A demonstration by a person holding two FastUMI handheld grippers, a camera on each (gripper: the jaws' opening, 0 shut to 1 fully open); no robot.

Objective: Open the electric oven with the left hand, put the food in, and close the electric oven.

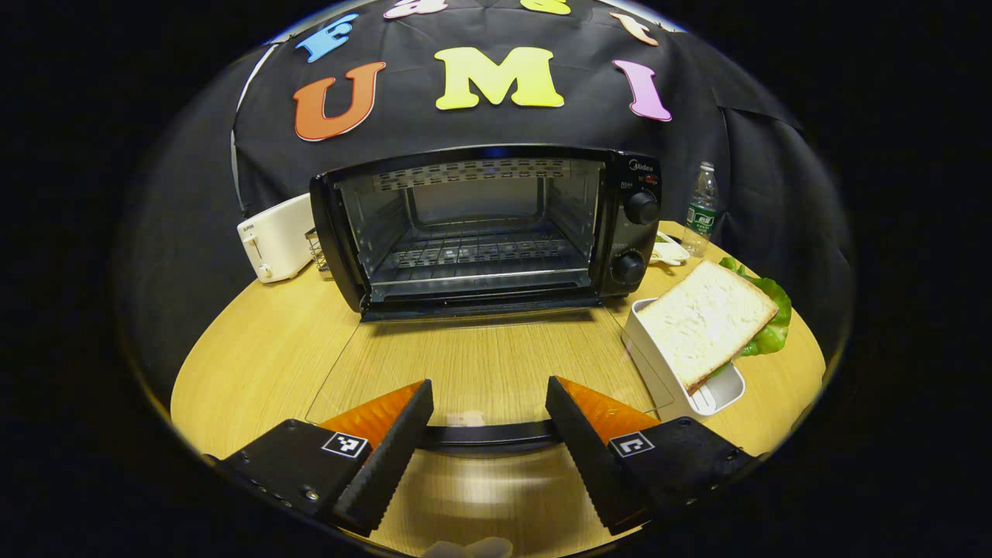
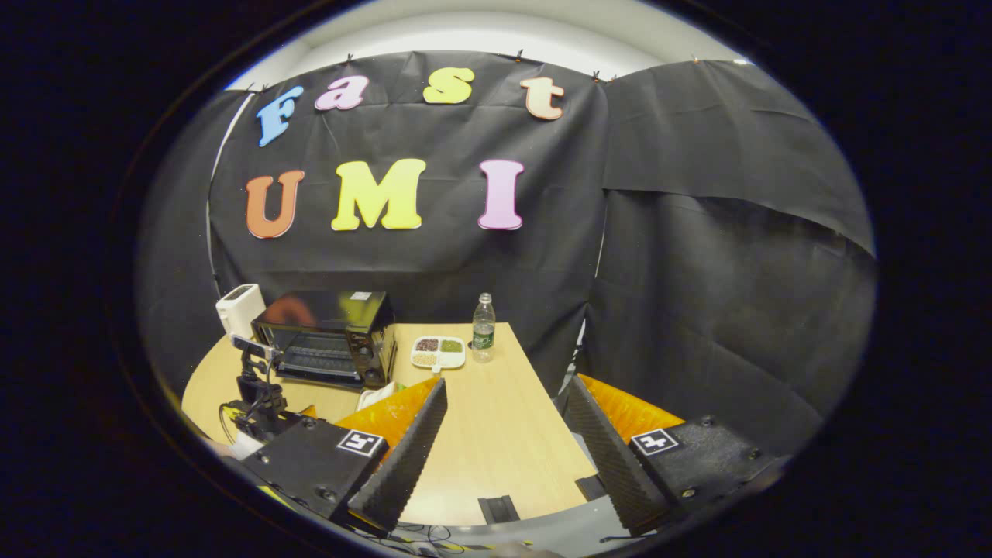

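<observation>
The black electric oven (image 1: 480,225) stands with its cavity exposed and a wire rack inside. Its glass door (image 1: 480,353) lies folded down flat on the table towards me. My left gripper (image 1: 488,391) is open, one finger on each side of the door's dark handle (image 1: 488,435), not pressing on it. The food, a slice of bread (image 1: 705,322) over lettuce, rests on a white tray (image 1: 659,368) right of the door. My right gripper (image 2: 508,387) is open and holds nothing, high above the table, well right of the oven (image 2: 325,337).
A white toaster (image 1: 275,236) stands left of the oven. A water bottle (image 1: 701,209) and a small divided dish (image 2: 438,351) sit to the oven's right. The wooden table (image 2: 496,442) ends near the black cloth wall.
</observation>
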